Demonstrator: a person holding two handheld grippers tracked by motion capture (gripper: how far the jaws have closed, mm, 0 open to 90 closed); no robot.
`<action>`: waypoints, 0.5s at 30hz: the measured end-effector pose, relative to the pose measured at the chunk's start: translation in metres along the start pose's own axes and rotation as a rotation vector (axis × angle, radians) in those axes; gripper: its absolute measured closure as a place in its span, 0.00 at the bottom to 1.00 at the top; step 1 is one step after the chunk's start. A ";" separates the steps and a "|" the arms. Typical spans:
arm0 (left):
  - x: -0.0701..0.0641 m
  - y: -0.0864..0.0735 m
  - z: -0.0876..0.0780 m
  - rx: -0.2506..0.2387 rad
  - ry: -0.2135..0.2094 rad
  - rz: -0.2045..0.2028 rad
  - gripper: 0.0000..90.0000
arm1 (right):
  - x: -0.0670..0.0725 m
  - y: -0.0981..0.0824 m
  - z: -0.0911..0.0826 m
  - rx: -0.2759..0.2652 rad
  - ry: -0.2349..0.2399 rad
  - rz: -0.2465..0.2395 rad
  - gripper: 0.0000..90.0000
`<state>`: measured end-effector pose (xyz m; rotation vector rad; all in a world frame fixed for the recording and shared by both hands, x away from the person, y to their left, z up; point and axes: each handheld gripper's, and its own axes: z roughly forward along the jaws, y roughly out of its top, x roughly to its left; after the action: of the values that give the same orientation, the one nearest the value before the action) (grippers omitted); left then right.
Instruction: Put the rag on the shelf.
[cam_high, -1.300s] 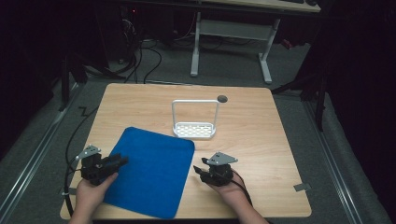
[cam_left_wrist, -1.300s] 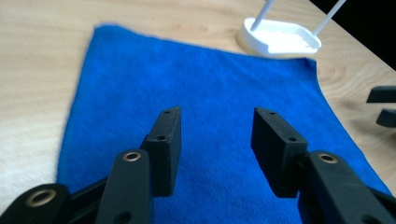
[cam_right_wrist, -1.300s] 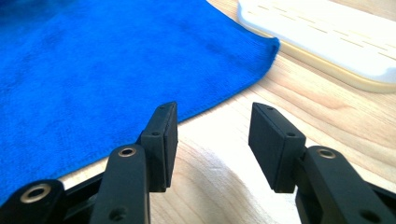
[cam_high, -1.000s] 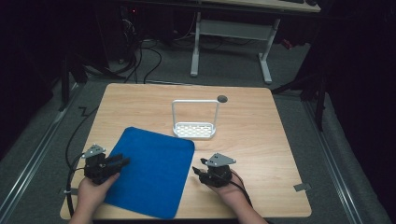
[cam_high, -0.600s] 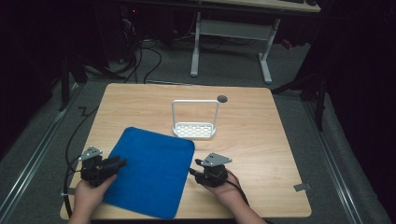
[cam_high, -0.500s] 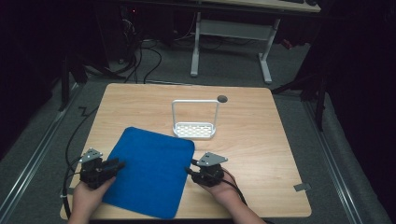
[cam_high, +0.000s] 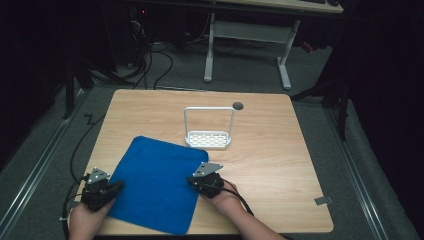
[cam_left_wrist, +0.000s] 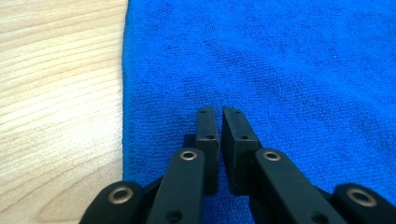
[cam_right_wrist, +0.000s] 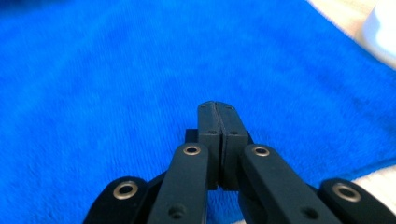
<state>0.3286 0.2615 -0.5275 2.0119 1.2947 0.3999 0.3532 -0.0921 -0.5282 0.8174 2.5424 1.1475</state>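
Note:
A blue cloth (cam_high: 155, 185) lies flat on the near left of the wooden table (cam_high: 280, 145). My left gripper (cam_high: 117, 186) rests at the cloth's near left edge and points right over it. In the left gripper view its jaws (cam_left_wrist: 219, 112) have just been closing and stand shut but for a thin slit above the cloth (cam_left_wrist: 280, 70), with no fold seen between them. My right gripper (cam_high: 191, 182) sits at the cloth's right edge and points left. Its jaws (cam_right_wrist: 217, 105) have just been closing and now meet fully over the cloth (cam_right_wrist: 116, 70).
A white wire rack (cam_high: 209, 138) with a perforated base stands upright just beyond the cloth; its edge (cam_right_wrist: 380, 32) also shows in the right gripper view. A round cable hole (cam_high: 238, 106) lies behind it. Bare wood (cam_left_wrist: 56, 93) borders the cloth's left edge.
My right gripper has slid left onto the cloth's right edge. The left gripper has shifted slightly toward the table's near edge. Both pairs of jaws have closed.

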 end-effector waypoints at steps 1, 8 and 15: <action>0.000 0.000 0.000 -0.001 -0.001 0.001 0.95 | 0.000 -0.001 0.001 0.014 -0.003 -0.007 1.00; 0.001 -0.002 0.000 -0.016 -0.020 0.000 0.92 | 0.002 -0.004 0.001 0.020 -0.011 -0.019 1.00; -0.010 -0.004 0.000 -0.014 -0.038 0.035 0.93 | 0.002 -0.009 -0.006 0.031 -0.041 -0.046 1.00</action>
<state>0.3219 0.2535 -0.5293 2.0230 1.2316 0.3845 0.3448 -0.0997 -0.5308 0.7773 2.5375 1.0695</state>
